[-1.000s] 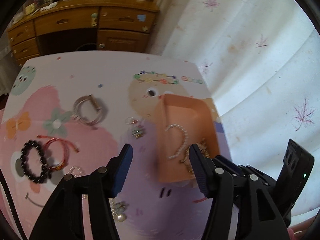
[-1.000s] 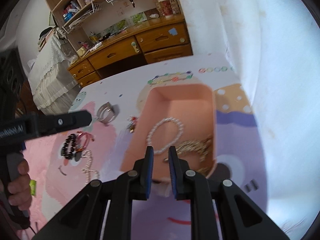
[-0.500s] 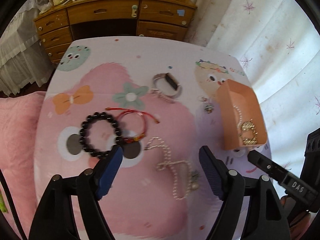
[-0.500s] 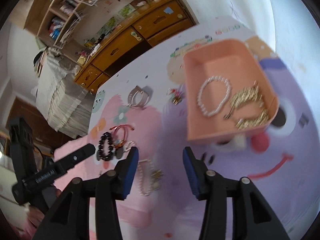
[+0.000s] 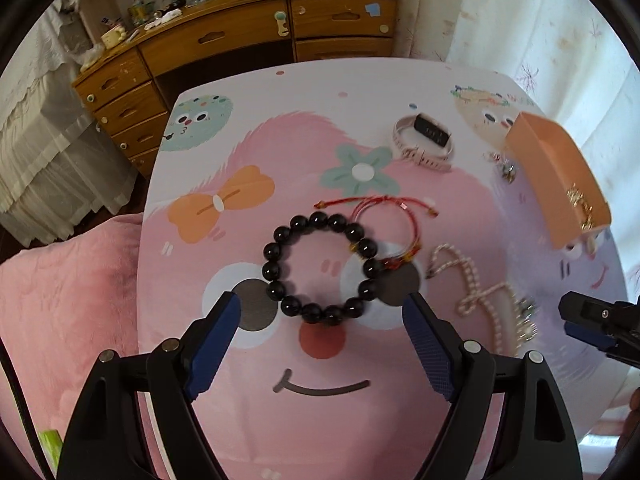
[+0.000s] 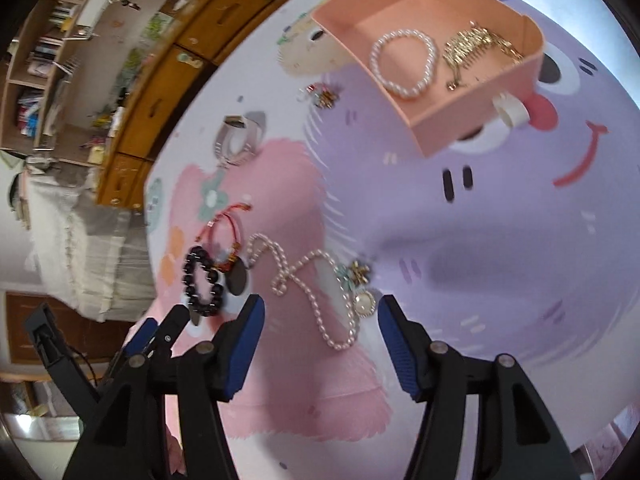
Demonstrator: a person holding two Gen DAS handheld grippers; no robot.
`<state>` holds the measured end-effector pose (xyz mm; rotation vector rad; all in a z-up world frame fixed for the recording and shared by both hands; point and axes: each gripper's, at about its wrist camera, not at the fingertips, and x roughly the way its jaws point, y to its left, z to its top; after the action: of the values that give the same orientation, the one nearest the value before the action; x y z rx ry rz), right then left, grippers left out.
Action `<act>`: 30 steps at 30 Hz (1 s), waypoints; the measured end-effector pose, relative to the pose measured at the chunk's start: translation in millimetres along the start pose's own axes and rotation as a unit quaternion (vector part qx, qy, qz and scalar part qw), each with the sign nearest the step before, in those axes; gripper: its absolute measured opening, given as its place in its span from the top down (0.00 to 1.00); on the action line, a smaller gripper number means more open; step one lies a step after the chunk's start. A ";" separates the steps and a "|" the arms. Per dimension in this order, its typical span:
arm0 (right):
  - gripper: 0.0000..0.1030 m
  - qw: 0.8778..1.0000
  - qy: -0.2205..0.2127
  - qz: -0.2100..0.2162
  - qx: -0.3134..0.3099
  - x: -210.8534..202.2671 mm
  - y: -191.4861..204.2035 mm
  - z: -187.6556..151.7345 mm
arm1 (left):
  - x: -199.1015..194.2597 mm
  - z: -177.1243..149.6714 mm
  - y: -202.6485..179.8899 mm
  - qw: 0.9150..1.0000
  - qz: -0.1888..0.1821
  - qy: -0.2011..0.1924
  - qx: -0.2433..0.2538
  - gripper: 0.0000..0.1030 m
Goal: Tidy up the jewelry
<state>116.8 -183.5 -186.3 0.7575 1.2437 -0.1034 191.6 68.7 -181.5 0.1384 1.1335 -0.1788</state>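
Observation:
A black bead bracelet [image 5: 322, 269] lies on the cartoon mat, just ahead of my open, empty left gripper [image 5: 322, 312]. A red cord bracelet [image 5: 384, 220] touches its right side. A pearl necklace with a pendant [image 6: 320, 292] lies just ahead of my open, empty right gripper [image 6: 320, 312]; it also shows in the left wrist view [image 5: 484, 292]. The peach tray [image 6: 468, 116] holds a pearl bracelet [image 6: 402, 62] and gold pieces [image 6: 476, 46]. A watch [image 5: 424, 142] and a small earring [image 6: 325, 96] lie on the mat.
The mat covers a table [image 5: 360, 392] with a pink cushion [image 5: 68, 304] at its left. A wooden desk with drawers [image 5: 248, 40] stands beyond the far edge. White curtains [image 5: 560, 20] hang at the right. The right gripper's tip [image 5: 592, 320] shows in the left view.
Both grippers have swung left from the tray to the loose jewelry. The right gripper has opened from shut to wide open. The left gripper now faces the black bracelet, the right the pearl necklace.

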 end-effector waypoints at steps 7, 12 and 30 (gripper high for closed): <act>0.43 0.997 -0.023 -0.068 0.021 10.1 2.7 -10.5 | 14.8 -11.4 -8.9 0.995 0.007 -0.057 0.077 0.21; 0.57 0.995 -0.042 -0.095 0.009 17.2 9.6 -6.9 | 28.0 -14.8 -16.3 0.993 -0.002 -0.060 0.101 0.36; 0.91 0.991 -0.035 -0.129 -0.023 35.8 21.6 3.7 | 48.5 -12.4 -3.9 0.995 -0.054 -0.042 0.077 0.87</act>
<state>142.3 -157.7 -207.4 0.5456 1.2684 -0.3100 199.7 64.0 -230.8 0.2053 1.0440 -0.3654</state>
